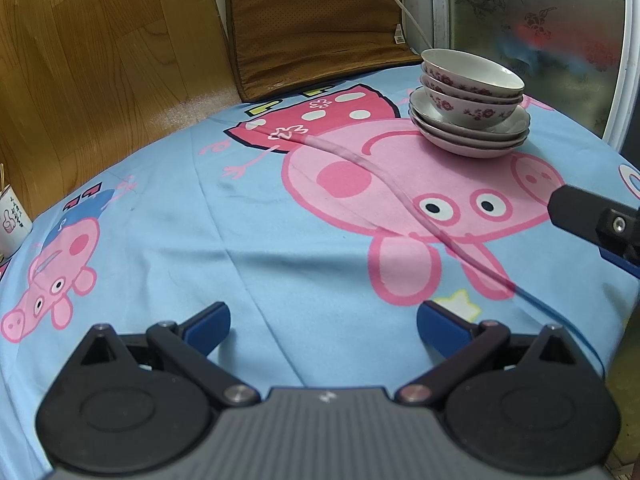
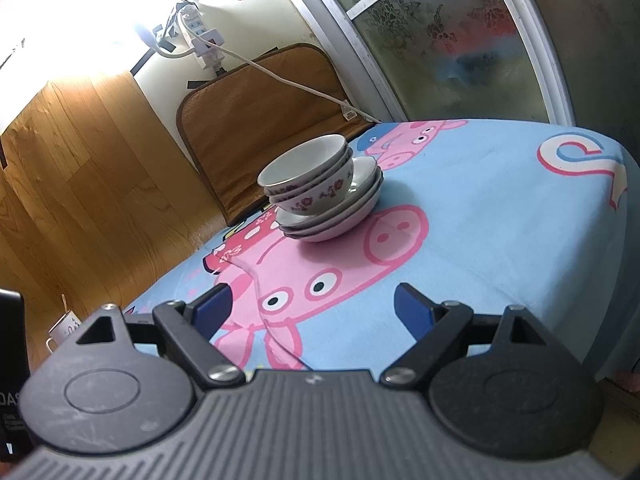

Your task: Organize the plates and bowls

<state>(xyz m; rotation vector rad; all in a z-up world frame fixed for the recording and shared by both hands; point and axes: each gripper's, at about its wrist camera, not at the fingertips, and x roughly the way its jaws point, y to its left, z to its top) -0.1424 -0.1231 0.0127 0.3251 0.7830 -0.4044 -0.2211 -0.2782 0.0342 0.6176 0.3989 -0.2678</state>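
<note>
While both grippers gape empty, stacked bowls [image 1: 472, 80] sit near the tablecloth [image 1: 280, 240] edge.

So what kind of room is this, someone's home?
Probably a home, likely a dining corner. A cartoon-pig cloth covers the table, floral bowls sit nested on stacked plates, and a brown cushion leans against a wood-panelled wall.
</note>
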